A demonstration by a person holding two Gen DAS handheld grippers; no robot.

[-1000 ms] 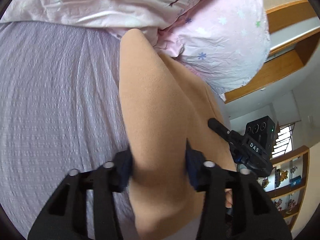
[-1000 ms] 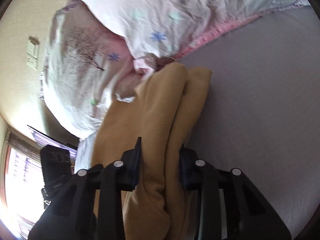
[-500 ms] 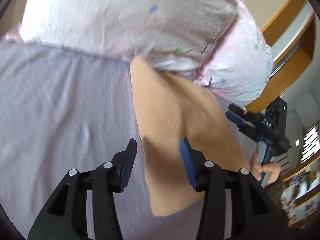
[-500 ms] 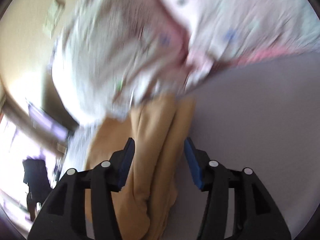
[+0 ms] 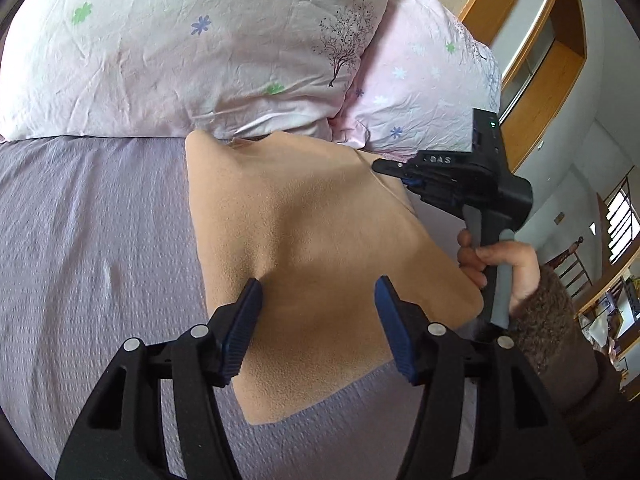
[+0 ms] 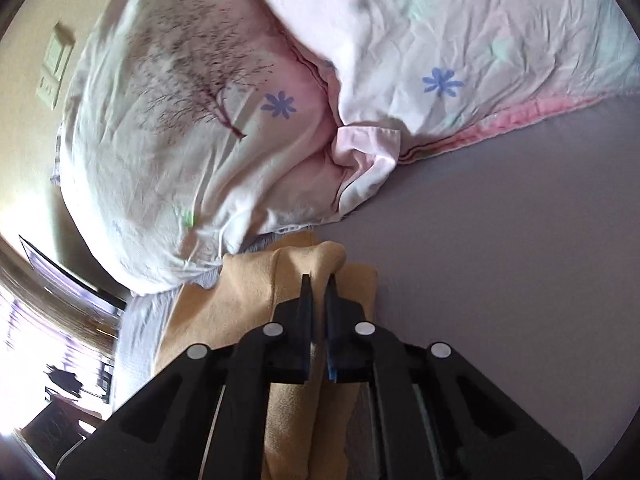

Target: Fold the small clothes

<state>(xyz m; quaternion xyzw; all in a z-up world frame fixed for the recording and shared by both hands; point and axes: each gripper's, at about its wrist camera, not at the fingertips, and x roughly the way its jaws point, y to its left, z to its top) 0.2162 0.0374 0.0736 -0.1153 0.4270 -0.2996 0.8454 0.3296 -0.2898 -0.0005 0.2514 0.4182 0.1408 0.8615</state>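
A tan fleece garment lies on the lilac bedsheet, its far edge against the pillows. My left gripper is open and hovers just above the garment's near part, empty. My right gripper has its jaws nearly closed, pinching a raised fold of the tan garment near its far corner. In the left wrist view the right gripper sits at the garment's far right edge, held by a hand.
Two pink flower-print pillows lie along the head of the bed, close behind the garment. A wooden headboard frame and shelves stand to the right. Bare lilac sheet stretches right of the garment in the right wrist view.
My left gripper let go of the garment, opened wide and drew back. The garment now lies spread flat. My right gripper opened, moved toward the far corner and closed on a fold.
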